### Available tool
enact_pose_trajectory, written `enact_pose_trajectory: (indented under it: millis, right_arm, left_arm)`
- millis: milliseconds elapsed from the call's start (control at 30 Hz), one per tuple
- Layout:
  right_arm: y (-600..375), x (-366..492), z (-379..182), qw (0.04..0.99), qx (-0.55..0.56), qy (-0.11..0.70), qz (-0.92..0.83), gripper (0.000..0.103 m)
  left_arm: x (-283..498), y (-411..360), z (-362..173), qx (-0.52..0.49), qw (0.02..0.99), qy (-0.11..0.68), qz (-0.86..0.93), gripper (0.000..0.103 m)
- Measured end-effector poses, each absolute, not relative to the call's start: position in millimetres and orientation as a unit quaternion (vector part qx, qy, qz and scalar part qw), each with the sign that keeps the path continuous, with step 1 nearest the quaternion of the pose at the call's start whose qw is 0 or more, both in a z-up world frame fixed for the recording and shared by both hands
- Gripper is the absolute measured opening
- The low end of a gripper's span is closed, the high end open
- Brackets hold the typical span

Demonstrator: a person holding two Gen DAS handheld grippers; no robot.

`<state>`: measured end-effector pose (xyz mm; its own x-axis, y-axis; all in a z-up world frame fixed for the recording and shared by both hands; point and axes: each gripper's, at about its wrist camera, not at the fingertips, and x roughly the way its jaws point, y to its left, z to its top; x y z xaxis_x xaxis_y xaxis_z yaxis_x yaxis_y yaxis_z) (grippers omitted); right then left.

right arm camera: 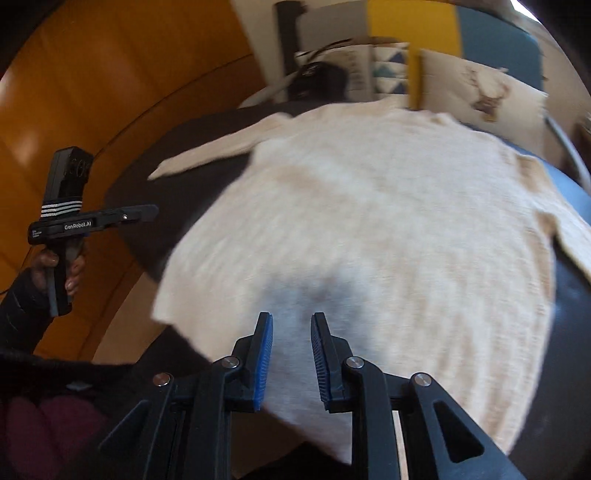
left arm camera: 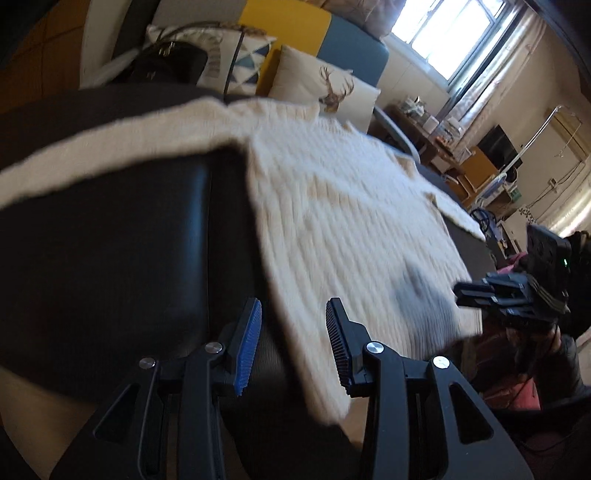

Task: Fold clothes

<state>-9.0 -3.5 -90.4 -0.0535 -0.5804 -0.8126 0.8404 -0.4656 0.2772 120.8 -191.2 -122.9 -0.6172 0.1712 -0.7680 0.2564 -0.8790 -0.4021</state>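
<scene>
On the dark worktop (left arm camera: 110, 240) a cream sweater (right arm camera: 369, 221) lies flat, sleeves spread out. The left gripper (left arm camera: 293, 347) hangs open at its hem corner; the right gripper (right arm camera: 291, 358) is open above the hem. Folding seems to need a hem grasp.

black handbag (left arm camera: 168, 61) | deer-print cushion (left arm camera: 325, 90) | triangle-pattern cushion (left arm camera: 245, 64) | window (left arm camera: 448, 35) | dark table (left arm camera: 103, 229)

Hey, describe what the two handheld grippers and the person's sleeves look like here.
Both grippers are black plastic with silver pivot bolts and ribbed blue pads on the fingers. The left gripper has a pistol-style handle, white stripes and GenRobot.AI lettering on its side, seen from the right wrist. The right gripper shows a small green light in the left wrist view. The sleeve is dark.
</scene>
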Motion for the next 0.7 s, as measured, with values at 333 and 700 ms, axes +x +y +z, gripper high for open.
enact_pose_trajectory:
  millis: [333,700]
  right_arm:
    - [-25.1,-12.6,-118.5,0.475,0.486,0.155,-0.717,0.021]
    - [0.4,-35.5,-121.0,0.415,0.477,0.155,-0.759,0.021]
  left_arm:
    - [127.6,-145.5,-164.2,0.454,-0.001,0.286,-0.844,0.039]
    - [132.0,-144.8,-161.2,0.44,0.044,0.285,-0.85,0.007]
